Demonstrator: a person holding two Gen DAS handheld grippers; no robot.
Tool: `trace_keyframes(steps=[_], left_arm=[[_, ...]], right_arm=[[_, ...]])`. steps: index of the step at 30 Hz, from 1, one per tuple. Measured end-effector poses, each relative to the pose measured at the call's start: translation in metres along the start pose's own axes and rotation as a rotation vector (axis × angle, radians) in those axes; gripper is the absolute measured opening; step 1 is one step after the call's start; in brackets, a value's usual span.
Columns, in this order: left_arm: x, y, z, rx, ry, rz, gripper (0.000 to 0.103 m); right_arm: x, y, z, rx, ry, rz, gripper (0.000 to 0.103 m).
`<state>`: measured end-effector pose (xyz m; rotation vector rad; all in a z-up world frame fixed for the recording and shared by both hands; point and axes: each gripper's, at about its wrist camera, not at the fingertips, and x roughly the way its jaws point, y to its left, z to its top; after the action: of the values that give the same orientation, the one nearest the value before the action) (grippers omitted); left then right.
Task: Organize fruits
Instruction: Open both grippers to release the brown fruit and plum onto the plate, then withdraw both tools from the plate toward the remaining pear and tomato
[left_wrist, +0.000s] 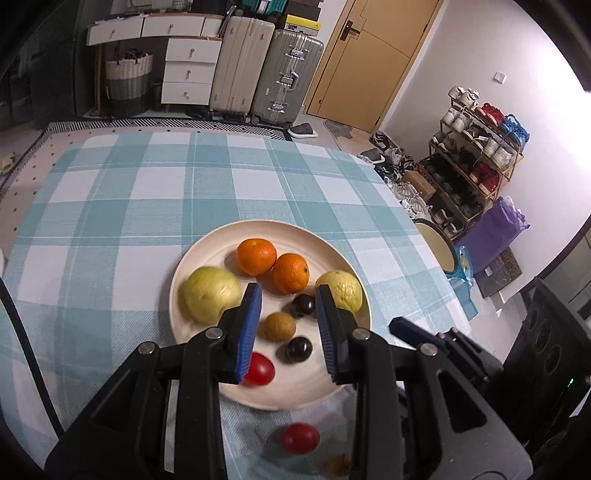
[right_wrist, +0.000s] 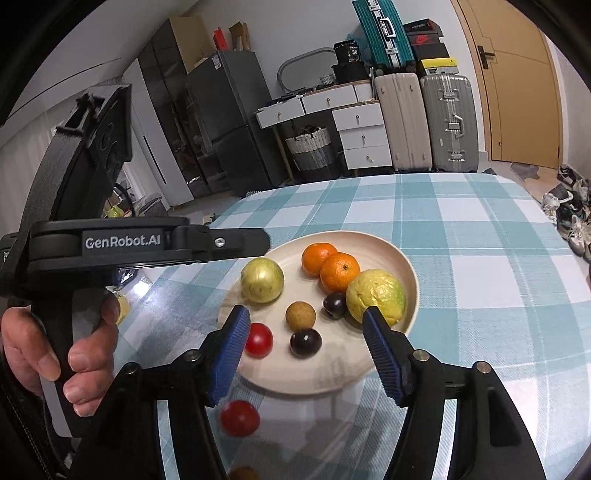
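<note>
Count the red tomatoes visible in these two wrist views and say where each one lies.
2. One red tomato lies on the plate at its near-left edge. The other red tomato lies off the plate on the checked tablecloth, nearer the cameras. More could be hidden under the hand-held grippers.

Eight fruits (right_wrist: 301, 314) on plate (right_wrist: 406, 266); tomato (right_wrist: 239, 418) outside.

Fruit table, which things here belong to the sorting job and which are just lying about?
Job:
round cream plate
two oranges
two yellow-green guavas
two dark plums
brown longan on the plate
red tomato on the plate
red tomato on the cloth

Lying about:
grey and beige suitcases
shoe rack
woven basket
</note>
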<state>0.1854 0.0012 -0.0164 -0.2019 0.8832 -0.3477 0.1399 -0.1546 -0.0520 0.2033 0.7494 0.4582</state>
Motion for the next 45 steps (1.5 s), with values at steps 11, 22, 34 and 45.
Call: trace_keyframes(steps=[11, 22, 34, 45], left_arm=[[-0.04, -0.008, -0.035, -0.001, -0.037, 0.08, 0.052], [-0.07, -0.007, -0.06, -0.011, -0.073, 0.162, 0.081], [-0.07, 0.007, -0.104, -0.032, -0.043, 0.201, 0.086], [-0.053, 0.016, -0.147, -0.051, 0.023, 0.166, 0.098]], right_arm=[[-0.036, 0.003, -0.012, 0.015, -0.021, -0.013, 0.078], [-0.066, 0.014, -0.027, 0.001, -0.037, -0.023, 0.088], [-0.08, 0.031, -0.042, -0.046, -0.059, 0.038, 0.097], [-0.081, 0.029, -0.063, -0.039, -0.019, 0.037, 0.099]])
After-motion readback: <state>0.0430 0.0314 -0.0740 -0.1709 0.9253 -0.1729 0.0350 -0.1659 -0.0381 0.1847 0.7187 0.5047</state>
